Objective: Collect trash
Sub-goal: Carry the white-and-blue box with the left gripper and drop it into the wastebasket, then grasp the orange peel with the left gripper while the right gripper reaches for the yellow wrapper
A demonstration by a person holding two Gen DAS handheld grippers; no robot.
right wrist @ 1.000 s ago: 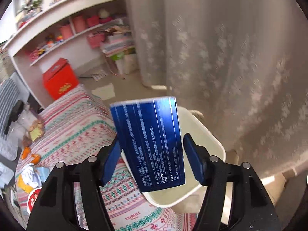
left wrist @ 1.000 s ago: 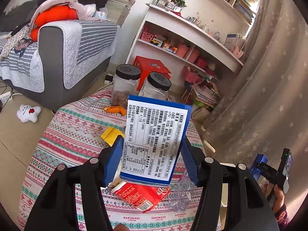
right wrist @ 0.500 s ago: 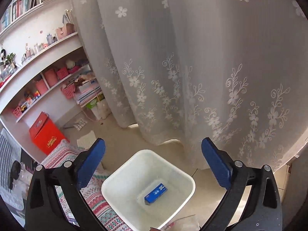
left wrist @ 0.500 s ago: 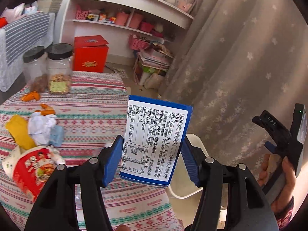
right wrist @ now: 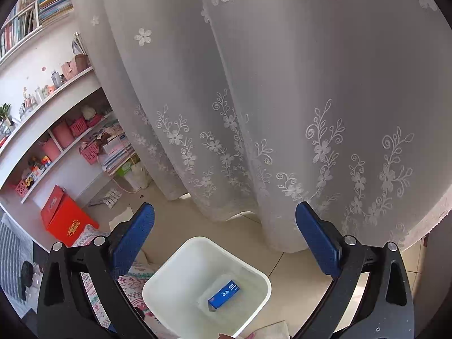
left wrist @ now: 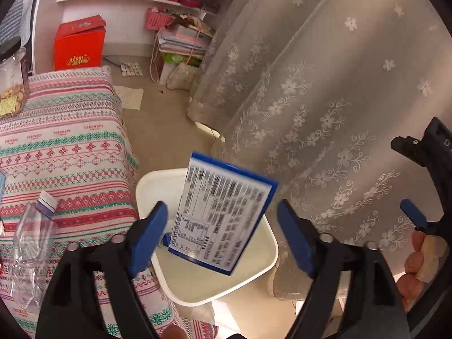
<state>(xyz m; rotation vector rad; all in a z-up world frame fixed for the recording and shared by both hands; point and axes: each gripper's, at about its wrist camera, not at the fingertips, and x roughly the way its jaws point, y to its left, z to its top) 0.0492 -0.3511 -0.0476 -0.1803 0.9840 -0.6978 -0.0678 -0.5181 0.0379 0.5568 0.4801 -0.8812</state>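
The left gripper (left wrist: 220, 237), jaws just opened, has a blurred blue carton (left wrist: 223, 214) loose between them above the white bin (left wrist: 265, 271). The right gripper (right wrist: 224, 243) is spread and empty; a second carton (right wrist: 224, 295) lies in the bin. The bin stands on tiled floor (right wrist: 293, 276) between the patterned tablecloth edge (left wrist: 124, 169) and the lace curtain (right wrist: 282, 113).

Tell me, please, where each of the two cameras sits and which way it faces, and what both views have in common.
Left wrist: sits on the left gripper, faces down at the white bin; the blue carton is loose between its just-opened jaws; the person's other hand shows at right.
Right wrist: sits on the right gripper, open and empty, faces down at the bin holding a blue box.
Shared: the bin, the lace curtain, the red box, the shelves.
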